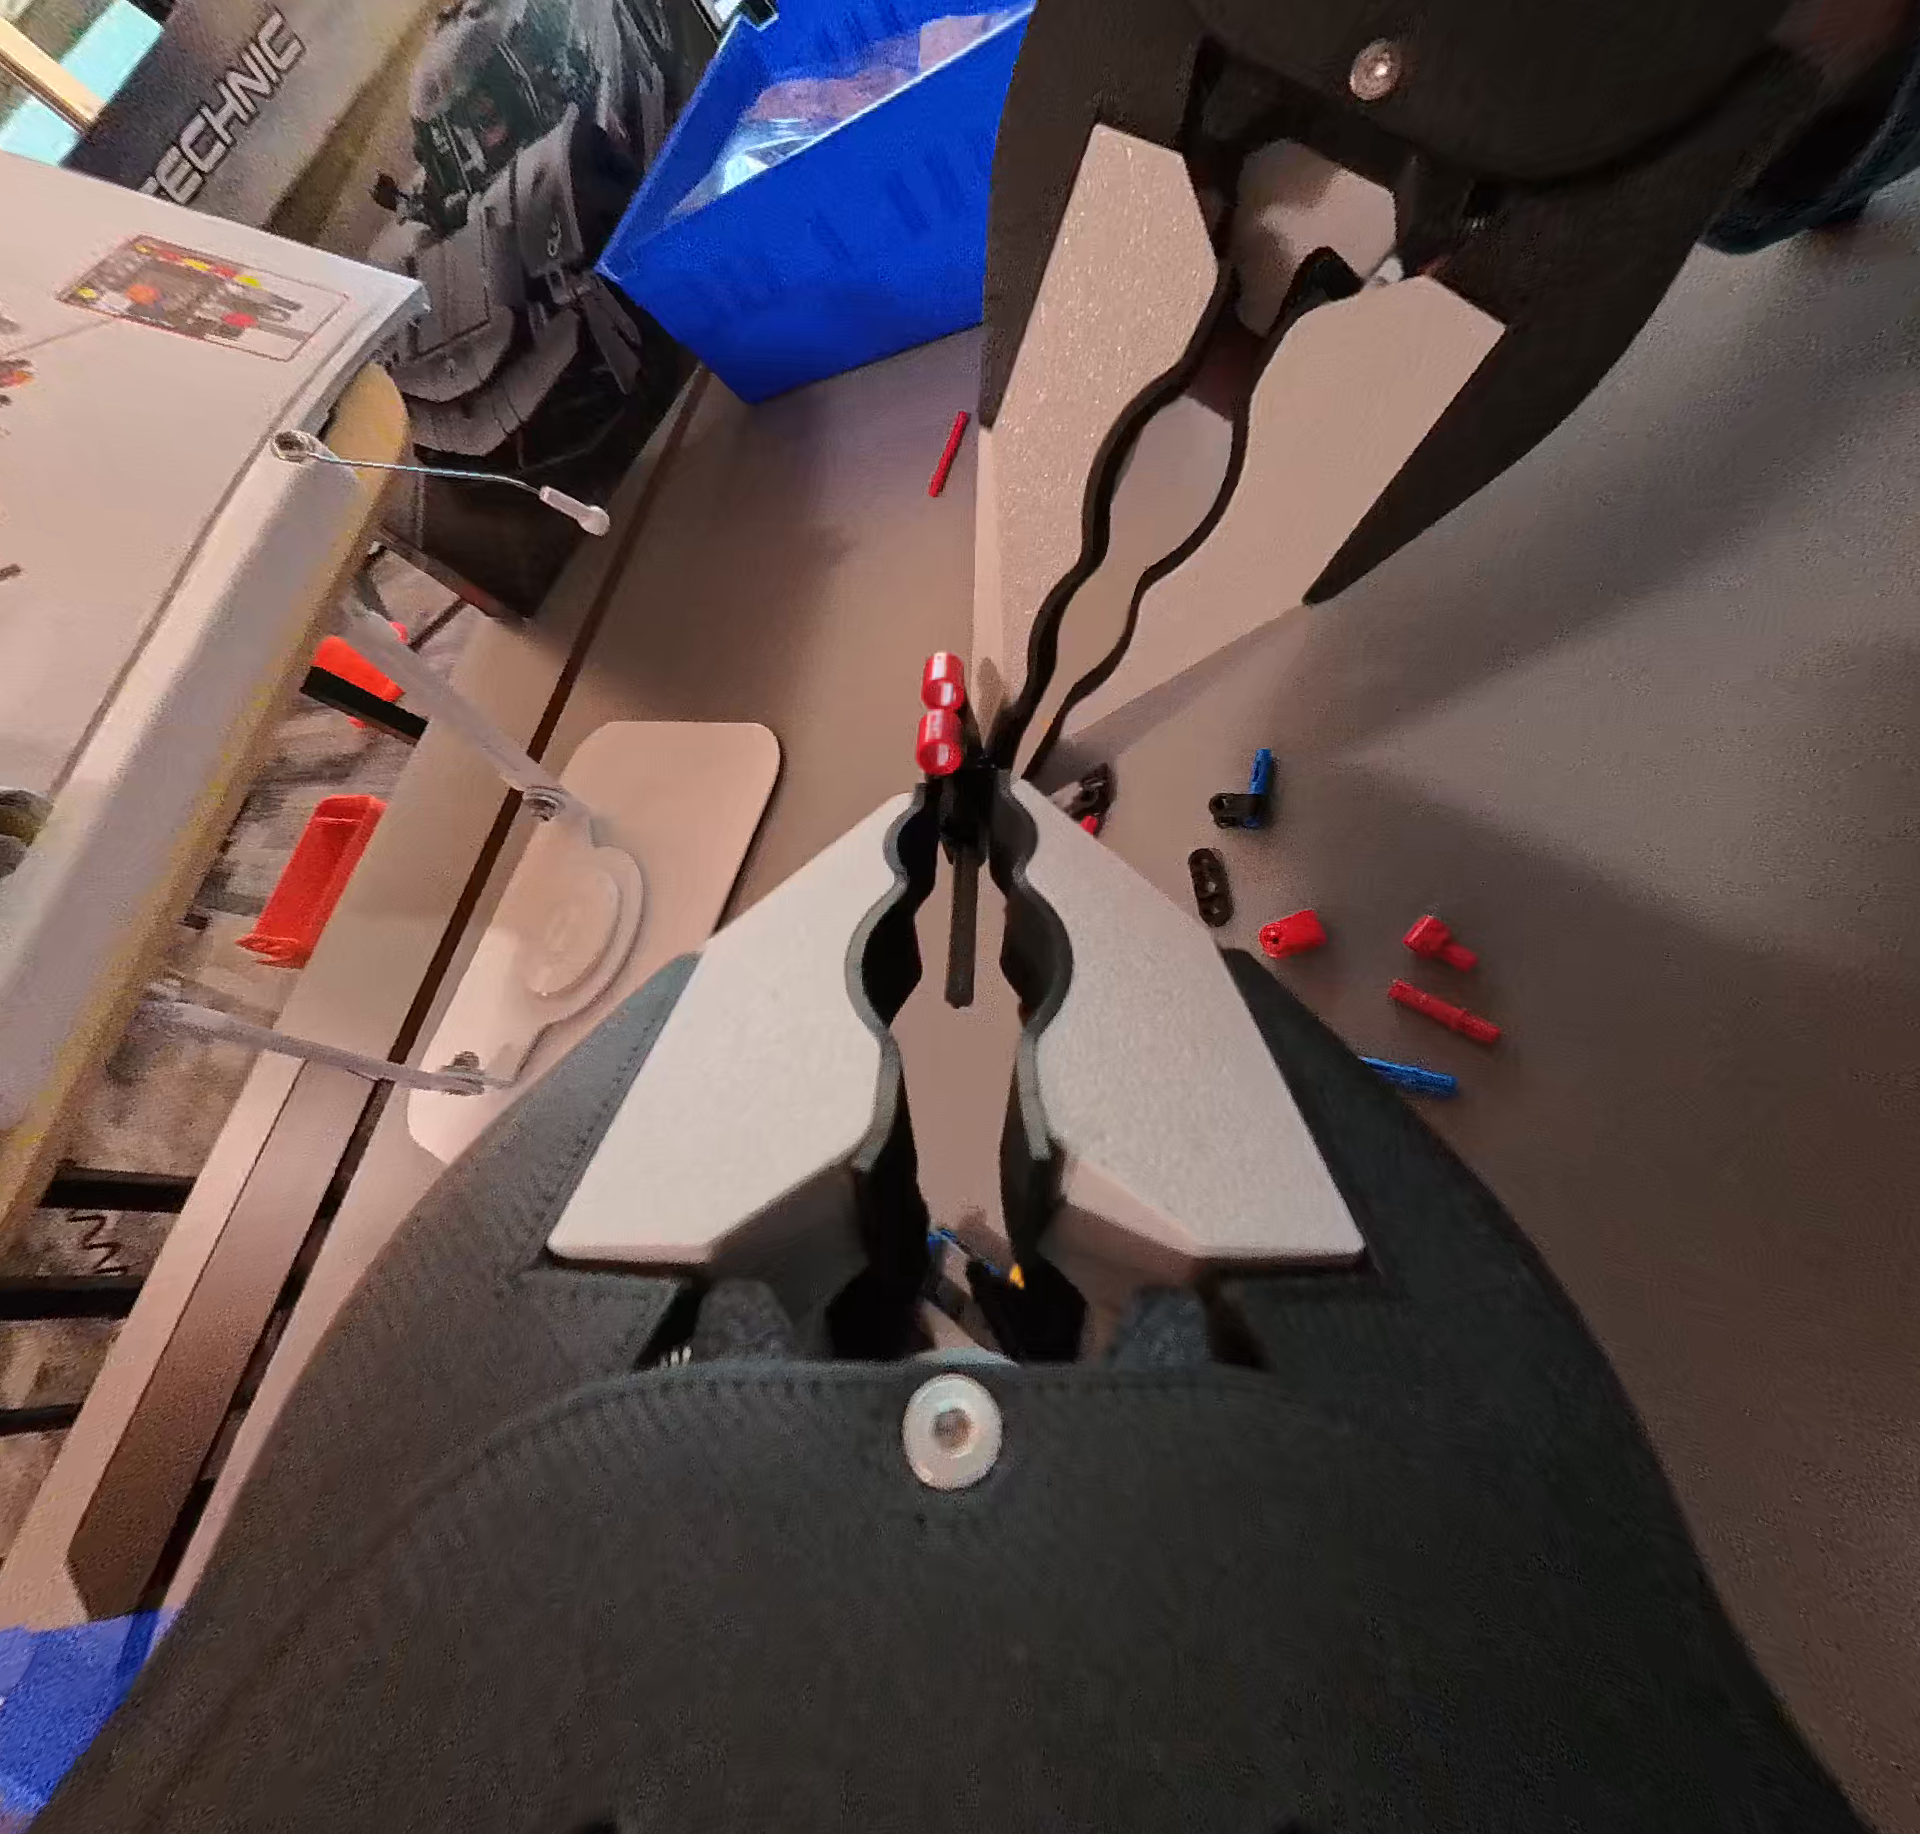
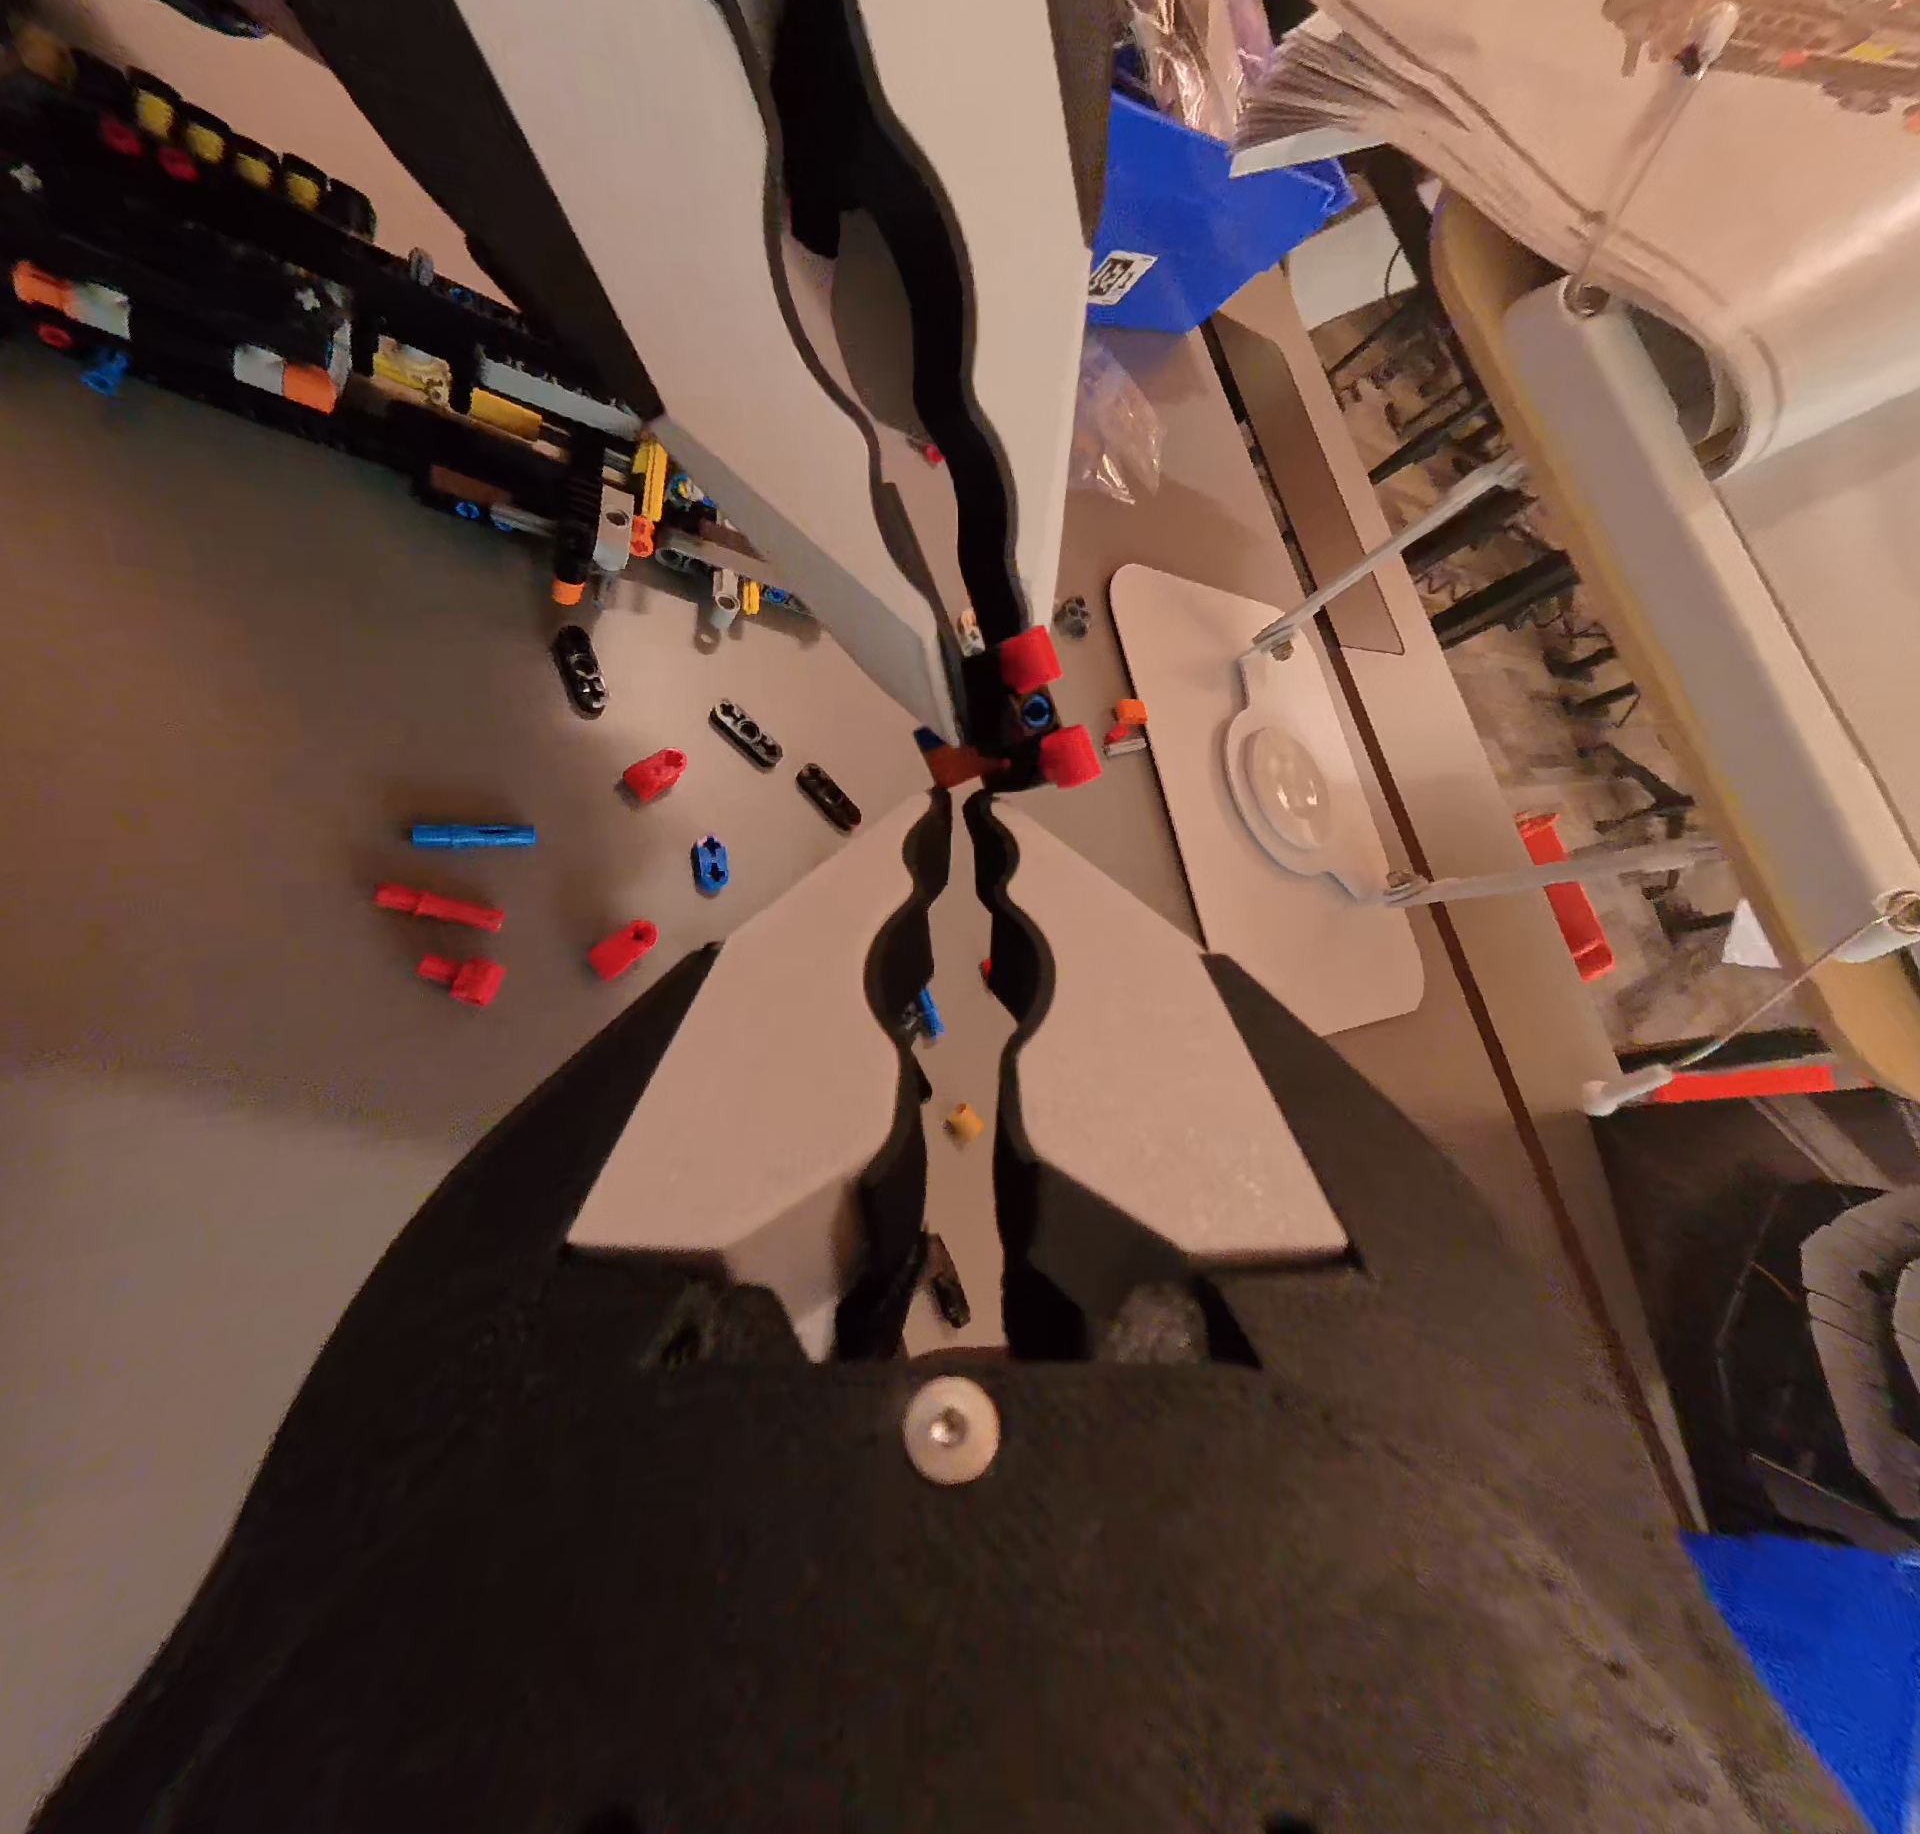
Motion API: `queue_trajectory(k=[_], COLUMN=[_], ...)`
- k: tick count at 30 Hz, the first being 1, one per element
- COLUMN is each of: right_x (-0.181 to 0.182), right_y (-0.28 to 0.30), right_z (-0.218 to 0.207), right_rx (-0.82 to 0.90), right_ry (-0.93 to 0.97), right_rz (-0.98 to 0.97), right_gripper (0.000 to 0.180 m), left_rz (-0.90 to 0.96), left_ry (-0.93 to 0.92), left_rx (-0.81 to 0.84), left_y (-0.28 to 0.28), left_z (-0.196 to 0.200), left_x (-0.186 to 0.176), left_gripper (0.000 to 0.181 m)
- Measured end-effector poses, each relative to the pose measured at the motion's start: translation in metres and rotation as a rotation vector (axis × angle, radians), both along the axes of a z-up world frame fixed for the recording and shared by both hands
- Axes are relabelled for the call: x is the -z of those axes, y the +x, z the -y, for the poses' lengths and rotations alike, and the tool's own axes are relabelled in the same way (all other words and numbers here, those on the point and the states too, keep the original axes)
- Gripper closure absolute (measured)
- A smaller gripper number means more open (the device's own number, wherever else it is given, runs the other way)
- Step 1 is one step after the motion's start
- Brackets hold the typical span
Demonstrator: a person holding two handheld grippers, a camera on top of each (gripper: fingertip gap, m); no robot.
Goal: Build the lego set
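Currently, above the grey table [image 2: 260,1109], the left gripper [image 1: 961,808] pinches a small black sub-assembly [image 1: 958,797] with two red bushes [image 1: 940,714], while the right gripper [image 2: 961,797], clenched on an orange-red piece [image 2: 951,764], likely presses it on, needing careful alignment.

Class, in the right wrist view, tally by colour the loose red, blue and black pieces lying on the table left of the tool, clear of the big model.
Red pieces: 4
Blue pieces: 2
Black pieces: 3
Total: 9
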State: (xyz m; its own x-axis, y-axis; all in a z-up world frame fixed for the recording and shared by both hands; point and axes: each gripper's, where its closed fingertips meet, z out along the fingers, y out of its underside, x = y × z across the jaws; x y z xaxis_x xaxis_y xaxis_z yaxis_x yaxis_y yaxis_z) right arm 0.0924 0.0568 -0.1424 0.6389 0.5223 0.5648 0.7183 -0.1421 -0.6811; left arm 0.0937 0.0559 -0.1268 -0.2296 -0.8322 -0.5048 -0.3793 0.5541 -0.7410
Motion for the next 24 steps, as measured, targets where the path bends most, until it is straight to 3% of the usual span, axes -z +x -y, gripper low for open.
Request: queue_trajectory(k=[4,9,13,24], right_x=[-0.003,-0.018,-0.032,-0.032], right_y=[0.001,-0.002,-0.003,0.003], right_z=[0.0,0.001,0.003,0.001], right_rx=[-0.008,-0.033,-0.053,-0.031], right_ry=[-0.029,-0.055,-0.059,-0.032], right_rz=[-0.09,-0.315,-0.451,-0.426], right_gripper=[0.179,0.177,0.176,0.171], left_rz=[0.005,0.064,0.12,0.083], left_ry=[-0.095,-0.41,-0.536,-0.548], left_rx=[0.027,0.105,0.148,0.128], left_y=[0.0,-0.002,-0.002,0.003], left_z=[-0.001,-0.002,-0.002,-0.002], left_x=[-0.001,-0.012,-0.024,-0.016], left_gripper=[0.173,0.173,0.173,0.173])
